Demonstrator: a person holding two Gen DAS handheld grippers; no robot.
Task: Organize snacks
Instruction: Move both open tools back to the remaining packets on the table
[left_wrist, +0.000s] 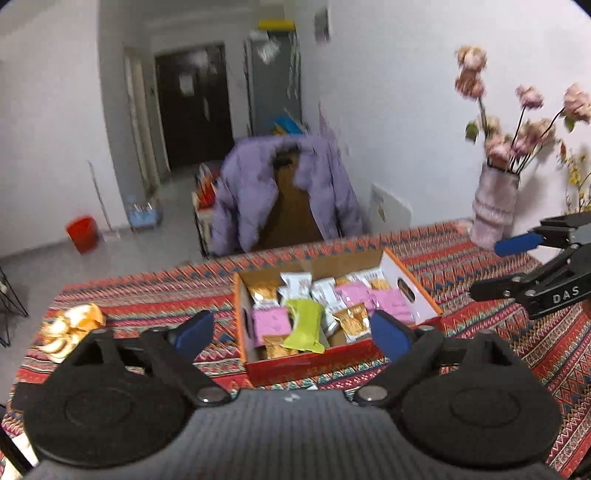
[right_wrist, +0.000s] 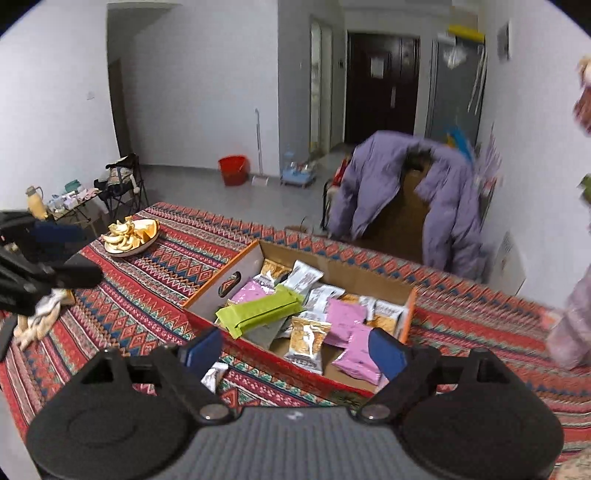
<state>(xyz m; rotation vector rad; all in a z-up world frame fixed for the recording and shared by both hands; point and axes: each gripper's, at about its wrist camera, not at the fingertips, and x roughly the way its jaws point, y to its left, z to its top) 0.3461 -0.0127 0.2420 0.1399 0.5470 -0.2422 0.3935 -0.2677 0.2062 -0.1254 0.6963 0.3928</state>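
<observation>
An open cardboard box (left_wrist: 306, 363) (right_wrist: 207, 291) with red outer walls sits on the patterned tablecloth and holds several snack packets. A long green packet (left_wrist: 304, 325) (right_wrist: 258, 310) lies on top, among pink packets (left_wrist: 271, 321) (right_wrist: 345, 314), gold ones (right_wrist: 308, 338) and white ones (left_wrist: 295, 282). My left gripper (left_wrist: 293, 332) hangs above the box's near side, open with nothing between its blue pads. My right gripper (right_wrist: 295, 349) is open too, empty, above the box's near wall. A white packet (right_wrist: 214, 376) lies on the cloth just outside the box.
A plate of orange peel (right_wrist: 131, 234) (left_wrist: 72, 326) stands on the table left of the box. A pale vase of pink flowers (left_wrist: 495, 206) is at the far right corner. Beyond the table's far edge a purple jacket (left_wrist: 280, 188) hangs over a chair.
</observation>
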